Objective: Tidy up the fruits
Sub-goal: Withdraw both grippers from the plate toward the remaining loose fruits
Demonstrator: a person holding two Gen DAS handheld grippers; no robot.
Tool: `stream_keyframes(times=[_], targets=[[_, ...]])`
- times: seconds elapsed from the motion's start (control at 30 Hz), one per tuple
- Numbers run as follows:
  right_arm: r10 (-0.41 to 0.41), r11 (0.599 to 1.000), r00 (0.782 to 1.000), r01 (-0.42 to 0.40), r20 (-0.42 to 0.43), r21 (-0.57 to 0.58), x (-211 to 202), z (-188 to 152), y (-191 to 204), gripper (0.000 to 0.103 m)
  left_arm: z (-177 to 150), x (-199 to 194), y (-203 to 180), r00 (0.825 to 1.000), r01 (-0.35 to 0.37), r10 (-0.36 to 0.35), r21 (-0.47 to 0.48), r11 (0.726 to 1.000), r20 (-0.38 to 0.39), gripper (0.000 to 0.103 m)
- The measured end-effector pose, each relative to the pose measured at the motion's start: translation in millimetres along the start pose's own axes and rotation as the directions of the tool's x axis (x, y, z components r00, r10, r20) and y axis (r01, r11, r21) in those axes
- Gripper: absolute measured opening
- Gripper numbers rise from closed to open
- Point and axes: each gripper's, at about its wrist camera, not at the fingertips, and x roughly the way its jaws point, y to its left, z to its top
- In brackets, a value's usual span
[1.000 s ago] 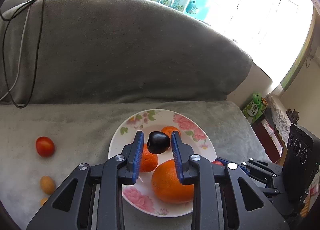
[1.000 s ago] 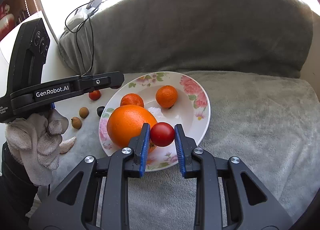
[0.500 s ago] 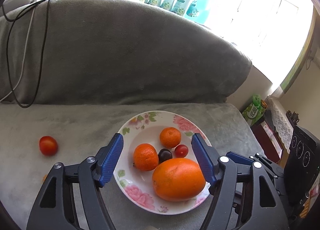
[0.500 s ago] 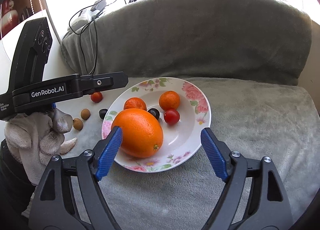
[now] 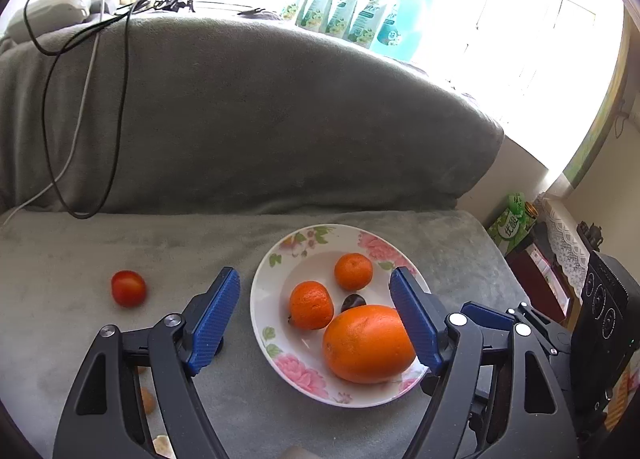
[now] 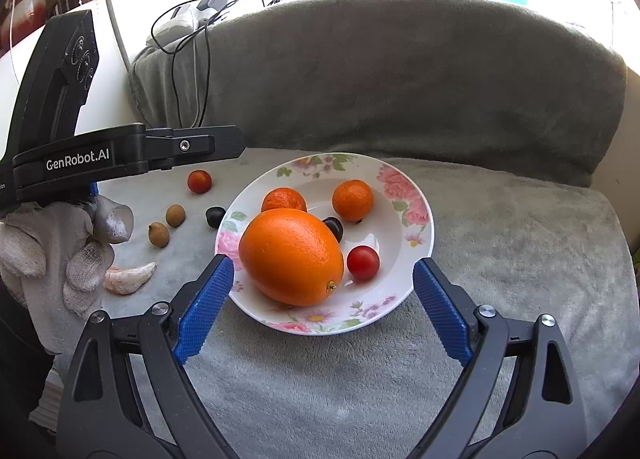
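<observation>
A white floral plate (image 6: 416, 235) (image 5: 264, 319) on the grey blanket holds a big orange (image 6: 291, 256) (image 5: 367, 343), two small mandarins (image 6: 353, 200) (image 6: 284, 200), a dark plum (image 6: 334, 228) (image 5: 353, 301) and a red cherry tomato (image 6: 363, 262). Both grippers are open and empty. My right gripper (image 6: 323, 307) is above the plate's near rim. My left gripper (image 5: 316, 321) is above the plate's left side. On the blanket left of the plate lie a red tomato (image 6: 199, 181) (image 5: 129, 288), a dark plum (image 6: 215, 216), two brown longans (image 6: 175, 215) (image 6: 158, 234) and a citrus segment (image 6: 129, 278).
The grey sofa backrest (image 6: 400, 83) rises behind the plate. Cables (image 5: 80, 99) hang over its left part. Bottles (image 5: 352, 15) stand on the sill behind. A gloved hand (image 6: 52, 251) holds the left gripper. A side table with boxes (image 5: 520, 227) stands to the right.
Both grippers opened: the left let go of the dark plum and the right let go of the cherry tomato onto the plate. Both then drew back and up from the plate.
</observation>
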Motion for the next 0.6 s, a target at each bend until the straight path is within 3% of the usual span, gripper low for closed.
stream_keyframes(times=[0.6], targets=[[0.051,0.998,0.998,-0.05,0.038,-0.044,-16,12,31,0.093,-15,-77,55,0.987,-0.122,0.128,-0.071,0.99,0.095,0.078]])
